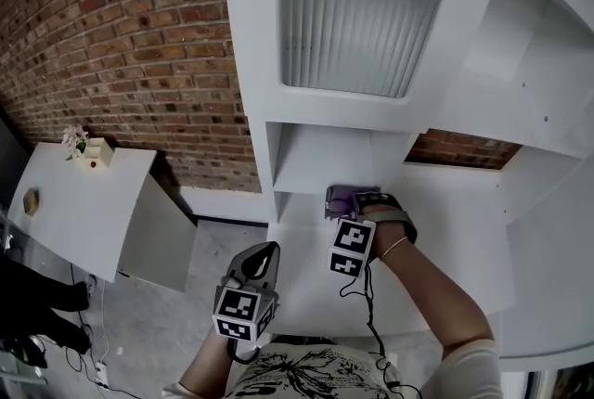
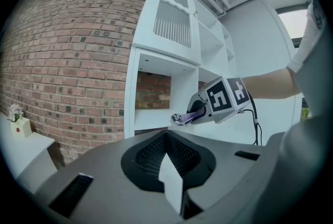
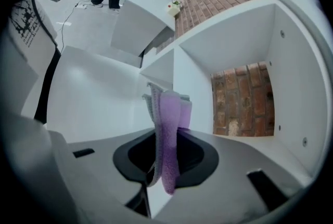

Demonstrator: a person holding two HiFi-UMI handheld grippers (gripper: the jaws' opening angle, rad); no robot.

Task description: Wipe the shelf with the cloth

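White smooth shelf point(image 1: 299, 235), fuzzy purple cloth point(image 3: 169, 124) in right gripper point(image 1: 342, 205)

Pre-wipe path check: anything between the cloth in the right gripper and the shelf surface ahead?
Nothing visible. The right gripper clamps the purple cloth at the bare white shelf; the left gripper hangs shut, off to the side.

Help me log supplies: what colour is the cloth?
The cloth is purple, clearest in the right gripper view.
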